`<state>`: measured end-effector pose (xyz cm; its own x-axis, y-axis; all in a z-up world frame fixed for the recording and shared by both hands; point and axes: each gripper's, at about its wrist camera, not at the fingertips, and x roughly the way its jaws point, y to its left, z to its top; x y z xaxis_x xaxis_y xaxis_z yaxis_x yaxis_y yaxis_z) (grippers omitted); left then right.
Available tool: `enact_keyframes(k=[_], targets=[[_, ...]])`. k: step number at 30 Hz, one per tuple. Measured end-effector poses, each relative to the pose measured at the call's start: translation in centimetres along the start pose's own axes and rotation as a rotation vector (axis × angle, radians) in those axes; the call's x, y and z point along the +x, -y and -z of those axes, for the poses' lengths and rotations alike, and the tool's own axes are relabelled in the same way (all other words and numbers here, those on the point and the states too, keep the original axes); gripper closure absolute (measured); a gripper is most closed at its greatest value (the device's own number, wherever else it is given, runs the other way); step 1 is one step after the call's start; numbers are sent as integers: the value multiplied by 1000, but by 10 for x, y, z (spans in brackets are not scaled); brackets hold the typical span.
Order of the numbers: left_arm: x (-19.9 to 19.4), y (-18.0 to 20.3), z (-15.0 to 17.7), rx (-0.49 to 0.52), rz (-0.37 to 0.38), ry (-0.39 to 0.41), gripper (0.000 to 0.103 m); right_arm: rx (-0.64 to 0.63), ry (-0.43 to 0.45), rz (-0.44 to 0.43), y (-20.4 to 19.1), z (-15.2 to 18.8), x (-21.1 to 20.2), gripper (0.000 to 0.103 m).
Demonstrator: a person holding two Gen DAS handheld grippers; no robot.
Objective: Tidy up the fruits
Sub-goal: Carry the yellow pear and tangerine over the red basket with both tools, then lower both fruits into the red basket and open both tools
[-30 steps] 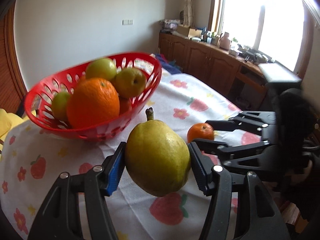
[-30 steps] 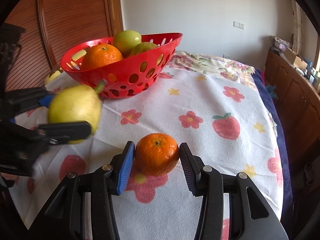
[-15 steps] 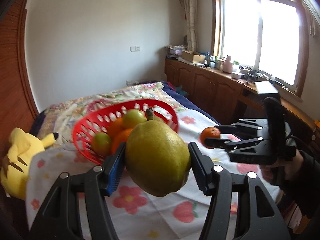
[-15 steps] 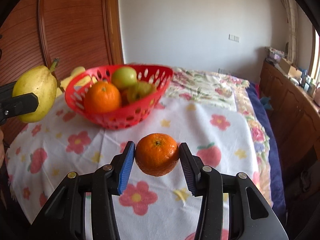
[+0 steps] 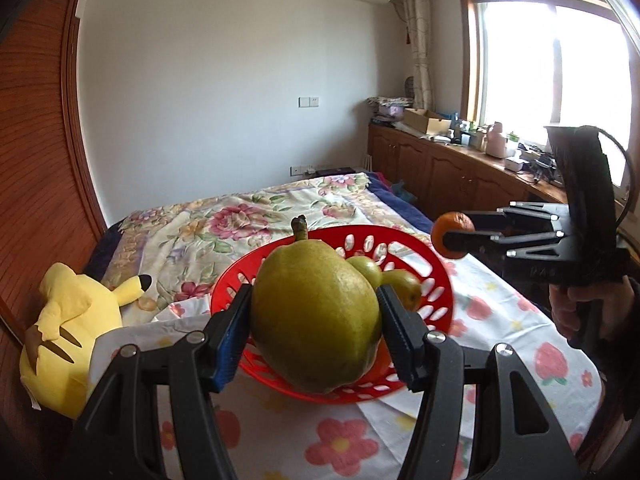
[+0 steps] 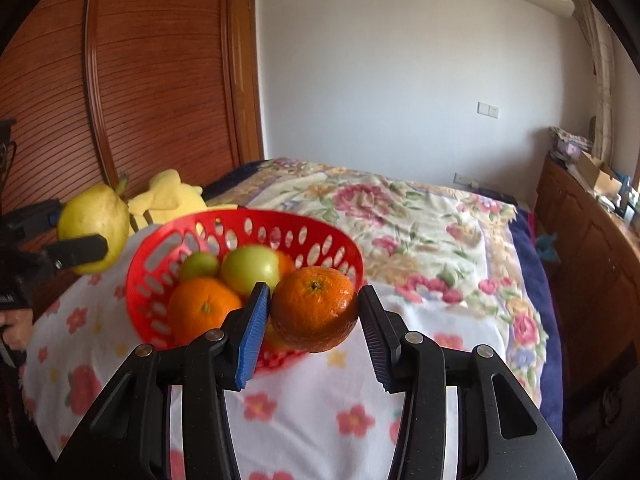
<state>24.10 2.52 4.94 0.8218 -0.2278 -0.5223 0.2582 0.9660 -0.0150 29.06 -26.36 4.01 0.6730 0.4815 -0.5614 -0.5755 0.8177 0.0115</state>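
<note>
Between your left gripper (image 5: 314, 322) jaws: smooth, bulbous pear (image 5: 316, 316), pinched | between your right gripper (image 6: 314, 320) jaws: dimpled round tangerine (image 6: 315, 309), pinched | beyond both: perforated red plastic basket (image 6: 192, 236)

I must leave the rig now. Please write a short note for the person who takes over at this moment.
Left gripper: shut on the pear, held up in front of the red basket.
Right gripper: shut on the small orange, in the air near the basket's rim.
Done: one large orange and green fruits lie in the basket.
Left: put the pear and the small orange into the basket.
</note>
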Motion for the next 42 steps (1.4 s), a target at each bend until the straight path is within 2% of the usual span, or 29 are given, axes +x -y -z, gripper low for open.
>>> enact_keyframes(k=[5, 12, 19, 24, 36, 42], targets=[[24, -11, 2, -18, -12, -21, 43, -1, -12, -32, 5, -18, 32, 57], [55, -26, 1, -29, -34, -62, 43, -8, -52, -67, 9, -28, 81, 57], [72, -32, -1, -45, -44, -80, 43, -30, -74, -86, 6, -29, 103, 57], [80, -27, -3, -40, -47, -92, 43, -17, -89, -97, 8, -25, 111, 55], [92, -21, -1, -26, -47, -114, 42, -14, -58, -98, 5, -18, 92, 54], [83, -20, -4, -19, -58, -57, 42, -31, -42, -85, 0, -14, 86, 54]])
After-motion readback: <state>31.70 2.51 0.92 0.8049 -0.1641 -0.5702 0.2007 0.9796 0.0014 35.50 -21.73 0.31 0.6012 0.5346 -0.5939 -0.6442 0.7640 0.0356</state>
